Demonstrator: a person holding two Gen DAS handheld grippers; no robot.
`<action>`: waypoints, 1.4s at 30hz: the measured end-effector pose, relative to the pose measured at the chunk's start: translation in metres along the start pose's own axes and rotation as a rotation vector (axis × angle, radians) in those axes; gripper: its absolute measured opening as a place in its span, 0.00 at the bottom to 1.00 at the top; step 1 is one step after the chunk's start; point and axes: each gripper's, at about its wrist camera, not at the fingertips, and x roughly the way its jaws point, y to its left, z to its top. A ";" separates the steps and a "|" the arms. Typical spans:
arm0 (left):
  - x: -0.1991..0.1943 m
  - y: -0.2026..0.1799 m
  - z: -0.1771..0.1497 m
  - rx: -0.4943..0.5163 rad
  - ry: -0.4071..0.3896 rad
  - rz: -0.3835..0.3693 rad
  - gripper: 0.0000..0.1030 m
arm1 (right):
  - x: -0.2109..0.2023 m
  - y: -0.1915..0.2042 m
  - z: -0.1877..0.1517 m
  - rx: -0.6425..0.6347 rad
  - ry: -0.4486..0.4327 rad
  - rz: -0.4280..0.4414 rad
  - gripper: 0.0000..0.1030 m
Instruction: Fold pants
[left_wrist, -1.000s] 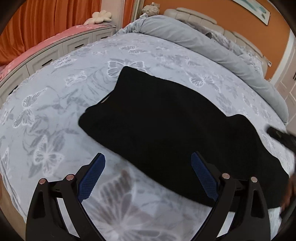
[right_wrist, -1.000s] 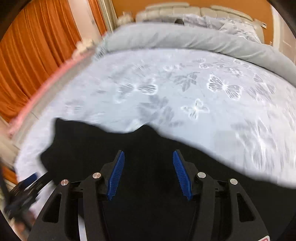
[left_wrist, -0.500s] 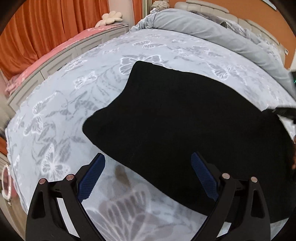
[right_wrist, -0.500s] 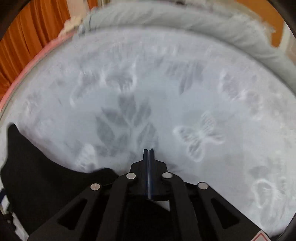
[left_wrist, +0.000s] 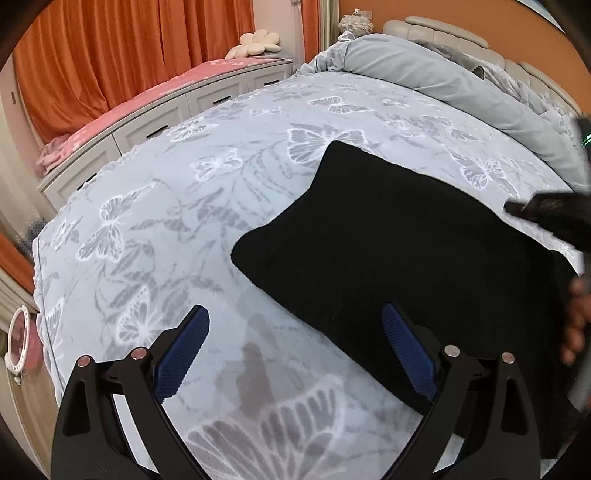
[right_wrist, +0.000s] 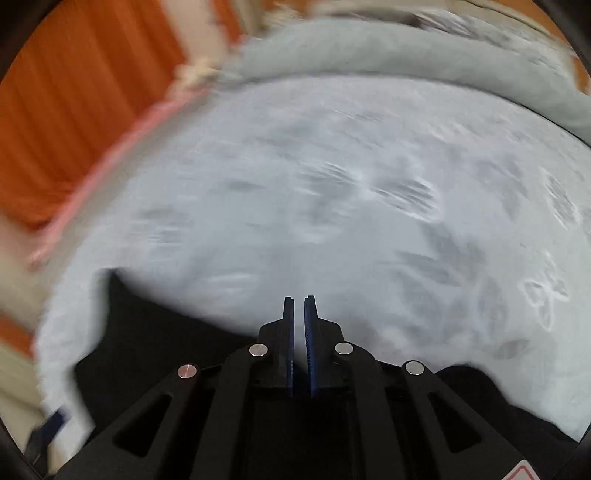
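Note:
The black pants (left_wrist: 399, 251) lie folded flat on the grey butterfly-print bedspread (left_wrist: 184, 221). My left gripper (left_wrist: 295, 354) is open and empty, held above the pants' near edge; its right finger is over the black cloth. My right gripper (right_wrist: 299, 321) has its jaws almost shut with a thin gap and nothing visible between them; the black pants (right_wrist: 155, 347) lie below and to its left. The right wrist view is blurred. The right gripper also shows at the right edge of the left wrist view (left_wrist: 554, 218).
A rolled grey duvet (left_wrist: 443, 81) and a padded headboard (left_wrist: 461, 37) lie at the far end of the bed. A pink-topped white drawer bench (left_wrist: 155, 110) and orange curtains (left_wrist: 110, 55) stand to the left. A round white mirror (left_wrist: 20, 339) is at the bed's left corner.
My right gripper closed from open to nearly shut, lifted and swung over the bedspread. My left gripper stayed open and drifted back to the left, so the pants sit further right.

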 end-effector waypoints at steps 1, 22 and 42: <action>0.002 0.000 0.001 -0.008 0.012 -0.009 0.90 | -0.013 0.016 -0.012 -0.047 -0.003 0.032 0.08; -0.012 -0.024 -0.007 0.043 -0.027 -0.057 0.90 | -0.123 -0.174 -0.108 0.253 -0.014 -0.222 0.00; -0.046 -0.097 -0.030 0.158 -0.172 -0.132 0.95 | -0.400 -0.420 -0.294 0.684 -0.288 -0.784 0.48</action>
